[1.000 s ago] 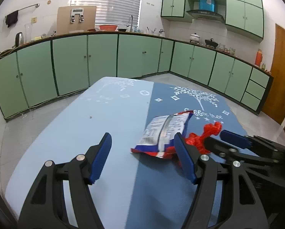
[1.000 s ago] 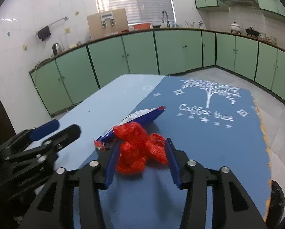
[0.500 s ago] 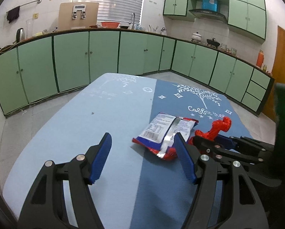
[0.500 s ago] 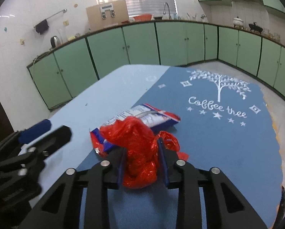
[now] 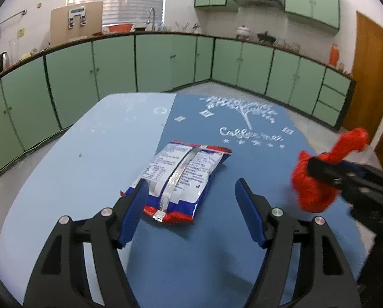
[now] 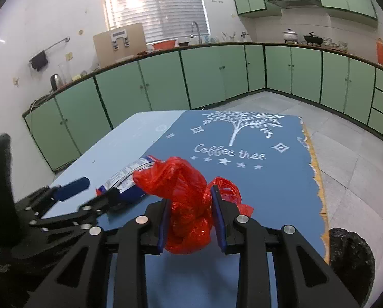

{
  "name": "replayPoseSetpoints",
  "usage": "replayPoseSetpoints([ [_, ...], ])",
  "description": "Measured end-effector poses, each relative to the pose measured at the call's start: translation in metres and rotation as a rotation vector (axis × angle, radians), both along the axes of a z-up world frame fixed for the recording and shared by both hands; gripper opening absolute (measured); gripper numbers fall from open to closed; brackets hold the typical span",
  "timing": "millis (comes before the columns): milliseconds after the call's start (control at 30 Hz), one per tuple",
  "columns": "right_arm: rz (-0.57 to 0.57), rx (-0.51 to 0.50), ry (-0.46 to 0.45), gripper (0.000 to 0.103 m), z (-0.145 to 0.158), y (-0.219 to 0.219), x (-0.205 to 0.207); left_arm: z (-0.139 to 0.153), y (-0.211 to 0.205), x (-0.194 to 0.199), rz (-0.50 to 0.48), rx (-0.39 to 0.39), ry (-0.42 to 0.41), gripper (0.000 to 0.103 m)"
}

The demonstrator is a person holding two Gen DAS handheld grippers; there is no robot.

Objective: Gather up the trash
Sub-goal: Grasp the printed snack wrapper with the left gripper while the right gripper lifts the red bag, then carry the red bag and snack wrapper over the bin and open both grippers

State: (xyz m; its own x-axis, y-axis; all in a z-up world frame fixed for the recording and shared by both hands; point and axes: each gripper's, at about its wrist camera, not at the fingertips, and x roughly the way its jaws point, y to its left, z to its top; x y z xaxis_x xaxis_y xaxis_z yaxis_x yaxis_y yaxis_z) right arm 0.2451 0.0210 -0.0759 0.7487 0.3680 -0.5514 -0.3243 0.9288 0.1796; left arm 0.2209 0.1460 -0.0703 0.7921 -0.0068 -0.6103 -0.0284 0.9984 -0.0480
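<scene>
green cabinets (image 6: 206, 77) line the walls behind a blue tablecloth (image 6: 268, 179) printed with a white tree (image 6: 240, 125).

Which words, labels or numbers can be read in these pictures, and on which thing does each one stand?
"Coffee tree": white script under the white tree drawing on the dark blue half of the tablecloth.
Fine print on the back of the white, blue and red snack wrapper: too small and blurred to read.
Markings on the tan board with white clips on the counter: not readable.
No other text can be read.
</scene>
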Motion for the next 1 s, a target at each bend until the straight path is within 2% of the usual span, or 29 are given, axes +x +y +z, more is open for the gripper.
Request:
replayPoseSetpoints([
  [100, -0.004, 0.01, -0.008, 0.03, 0.001, -0.005, -0.001, -0.007, -0.005, 0.009, 0.03, 0.005, 0.026, 0.067],
  [167, -0.005, 0.014, -0.013, 0.03, 0.001, -0.007, -0.001, -0.011, -0.005, 0.014, 0.047, 0.012, 0.052, 0.06],
  [267, -0.004, 0.024, -0.011, 0.03, 0.0, -0.009, 0.0, -0.016, -0.001, 0.022, 0.066, -0.007, 0.095, 0.036],
  [300, -0.004, 0.027, -0.01, 0.03, 0.0, -0.009, 0.001, -0.018, 0.0, 0.023, 0.069, -0.013, 0.105, 0.025],
  [367, -0.006, 0.031, -0.009, 0.03, -0.001, -0.01, 0.0, -0.018, 0.002, 0.023, 0.073, -0.025, 0.105, 0.019],
  [433, -0.005, 0.033, -0.007, 0.03, -0.001, -0.01, 0.0, -0.016, 0.002, 0.02, 0.07, -0.021, 0.087, 0.005],
  [767, 0.005, 0.038, -0.038, 0.03, 0.007, -0.011, -0.011, 0.019, 0.011, -0.018, 0.083, -0.08, -0.09, 0.001],
  [1000, -0.022, 0.027, -0.088, 0.03, 0.024, -0.028, -0.03, 0.045, -0.013, -0.041, -0.019, -0.108, -0.152, 0.001],
])
